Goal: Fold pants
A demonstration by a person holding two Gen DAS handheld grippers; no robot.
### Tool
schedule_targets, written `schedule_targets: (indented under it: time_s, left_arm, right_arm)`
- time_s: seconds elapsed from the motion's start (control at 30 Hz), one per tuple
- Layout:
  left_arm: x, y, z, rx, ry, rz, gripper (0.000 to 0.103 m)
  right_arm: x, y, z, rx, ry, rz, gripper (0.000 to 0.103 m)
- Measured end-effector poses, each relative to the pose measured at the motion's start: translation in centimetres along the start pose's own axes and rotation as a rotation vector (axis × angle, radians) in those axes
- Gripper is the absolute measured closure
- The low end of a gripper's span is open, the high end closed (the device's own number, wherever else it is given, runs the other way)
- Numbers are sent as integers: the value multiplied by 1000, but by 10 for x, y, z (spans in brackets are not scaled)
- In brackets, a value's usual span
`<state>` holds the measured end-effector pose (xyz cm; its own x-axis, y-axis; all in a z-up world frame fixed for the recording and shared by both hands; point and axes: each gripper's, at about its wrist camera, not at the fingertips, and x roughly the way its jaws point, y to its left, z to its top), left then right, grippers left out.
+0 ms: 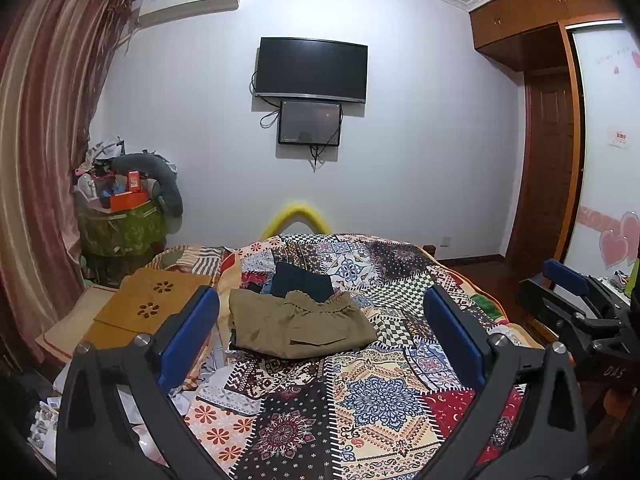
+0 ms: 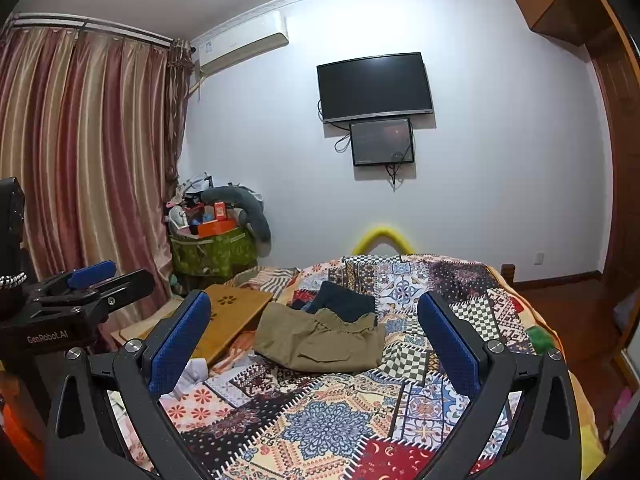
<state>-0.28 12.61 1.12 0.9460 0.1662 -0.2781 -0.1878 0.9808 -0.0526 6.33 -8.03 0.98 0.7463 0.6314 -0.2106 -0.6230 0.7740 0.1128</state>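
- Left wrist view: the left tongs (image 1: 320, 324) stand spread wide with nothing between the blue pads, held above the near part of the bed (image 1: 360, 408), which is covered in a patchwork quilt.
- The khaki pants (image 1: 302, 326) lie folded into a compact bundle on the quilt, ahead of the tongs and apart from them, the gathered waistband on the far side.
- A dark blue garment (image 1: 300, 278) lies just behind the pants, touching their far edge.
- A wooden lap table (image 1: 154, 306) sits at the left edge of the bed, beside the pants.
- The right tongs (image 1: 568, 280) show at the right border of this view; only one blue pad is plain here.
- Right wrist view: the right tongs (image 2: 314, 330) are likewise wide apart and hold nothing, with the pants (image 2: 320, 342) lying beyond the fingertips on the quilt.
- The left tongs (image 2: 94, 274) appear at the left edge, level and off the bed surface.
- On the far wall hang a dark television (image 2: 374, 86) and a smaller screen (image 2: 380, 142) just beneath it.
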Motion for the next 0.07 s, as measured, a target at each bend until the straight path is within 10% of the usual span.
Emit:
schedule_targets:
  time_s: [0.07]
  left_arm:
    - [1,-1,0,3,2,-4,0]
  right_arm:
    - [1,0,-1,0,3,1,0]
